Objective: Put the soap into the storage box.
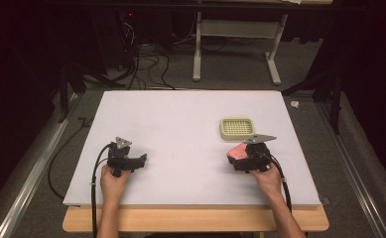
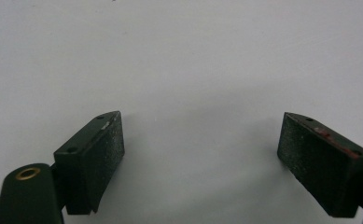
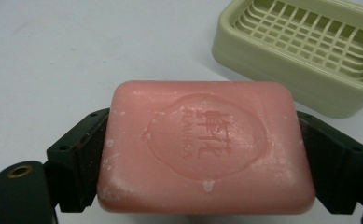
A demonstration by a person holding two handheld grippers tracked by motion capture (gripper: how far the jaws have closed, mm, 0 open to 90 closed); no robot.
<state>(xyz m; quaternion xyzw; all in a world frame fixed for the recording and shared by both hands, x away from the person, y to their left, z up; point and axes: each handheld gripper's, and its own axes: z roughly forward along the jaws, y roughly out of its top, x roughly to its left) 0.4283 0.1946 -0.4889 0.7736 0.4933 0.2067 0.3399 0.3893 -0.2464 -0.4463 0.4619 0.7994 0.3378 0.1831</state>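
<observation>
Gripping the pink soap bar (image 3: 202,149) across its short ends, the right gripper (image 1: 250,156) holds it at centre-right of the high view, just below the empty green soap dish (image 1: 237,128). Judging by this, pickup looks done and placing into the dish remains. The right gripper view reveals the bar's embossed stamp. The left gripper (image 2: 200,154) has its jaws spread wide over bare white surface (image 1: 180,119).

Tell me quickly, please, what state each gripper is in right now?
Left gripper: open, nothing between its jaws.
Right gripper: shut on the pink soap bar.
</observation>
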